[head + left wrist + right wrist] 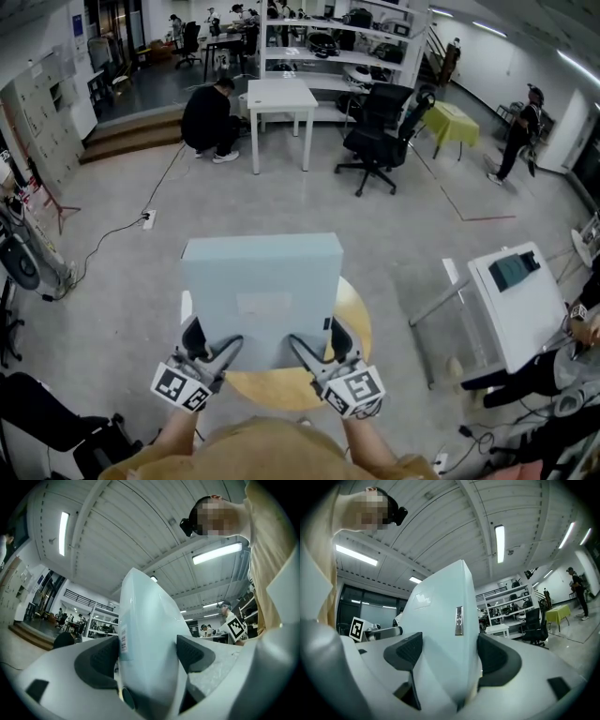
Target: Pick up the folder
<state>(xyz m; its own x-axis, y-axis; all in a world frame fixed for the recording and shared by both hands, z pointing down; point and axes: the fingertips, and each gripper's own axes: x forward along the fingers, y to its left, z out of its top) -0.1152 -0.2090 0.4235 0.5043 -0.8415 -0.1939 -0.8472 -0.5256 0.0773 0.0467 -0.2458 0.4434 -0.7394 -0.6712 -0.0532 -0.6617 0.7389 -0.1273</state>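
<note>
Field notes, near to far.

- The left gripper is pinching the folder at its near left corner, with the dark ribbed pads pressing on both faces. The right gripper is clamping the near right corner the same way. Each is carrying a cube with black-and-white square markers.
- The folder is sitting between both sets of jaws, over the round table. It is tilting up and away from the person. I cannot tell whether its lower edge is touching the tabletop.
- The folder is showing as a pale blue-grey box type, smooth and slightly glossy, with a thick spine and rounded edges.
- A narrow barcode sticker is running along one edge, its print too small to read. A slim grey tag is sitting on the spine, also unreadable. A faint rectangular patch is showing on the broad face.
- The tabletop is looking like yellowish wood, a plain disc.
- On the grey floor to the right, a white box-shaped unit is standing with a dark panel on top.
- Farther off, a black office chair is standing beside a white square table, and a person is crouching next to that table.
</note>
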